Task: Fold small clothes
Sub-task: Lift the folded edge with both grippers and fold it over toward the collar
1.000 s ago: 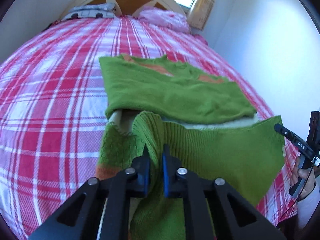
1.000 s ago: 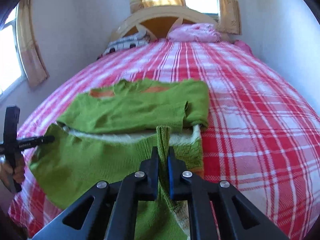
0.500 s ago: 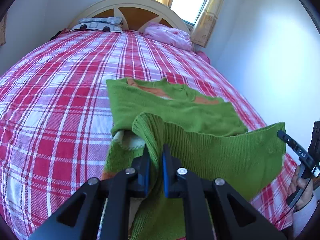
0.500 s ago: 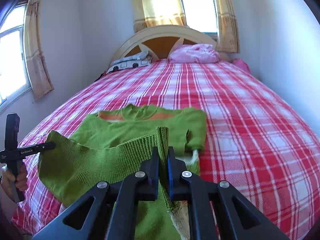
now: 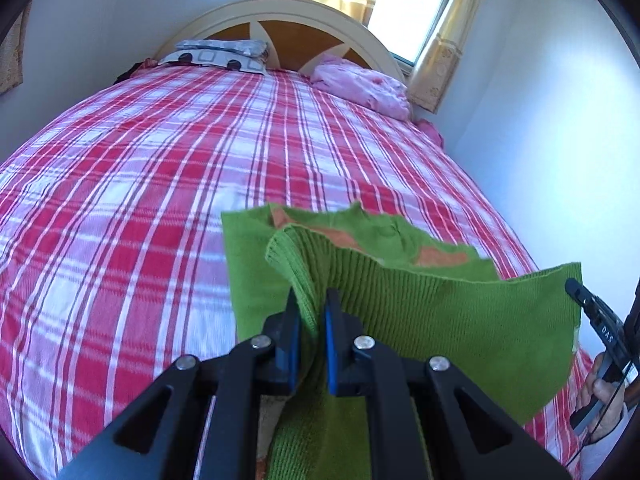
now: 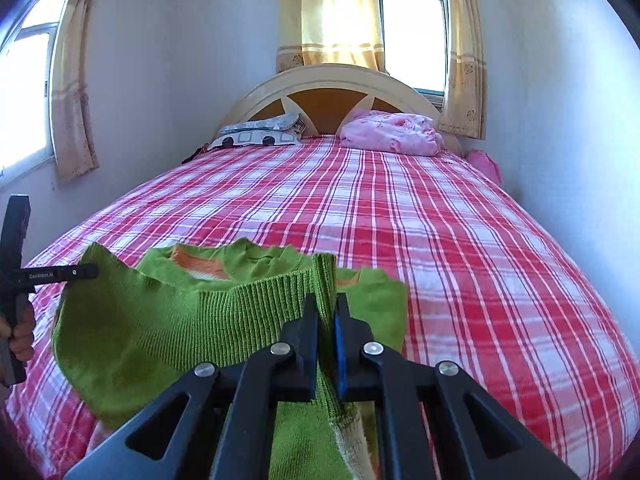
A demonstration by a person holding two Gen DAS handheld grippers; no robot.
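Note:
A small green knit sweater (image 5: 432, 320) with orange trim lies on the near part of a red plaid bed (image 5: 160, 184). My left gripper (image 5: 312, 304) is shut on the left corner of its ribbed hem. My right gripper (image 6: 327, 312) is shut on the right corner of the hem (image 6: 256, 304). Both hold the hem lifted above the bed, stretched between them, over the sweater's upper part and neckline (image 6: 240, 260). The right gripper also shows at the right edge of the left wrist view (image 5: 576, 288), and the left gripper at the left edge of the right wrist view (image 6: 86, 270).
A wooden headboard (image 6: 332, 96) stands at the far end, with a patterned pillow (image 6: 260, 134) and a pink bundle (image 6: 392, 134) in front of it. White walls run close along the bed's right side (image 6: 560, 140). Curtained windows (image 6: 412, 36) are behind.
Both grippers have lifted the hem higher and carried it forward toward the neckline. The hem now covers most of the sweater's upper part.

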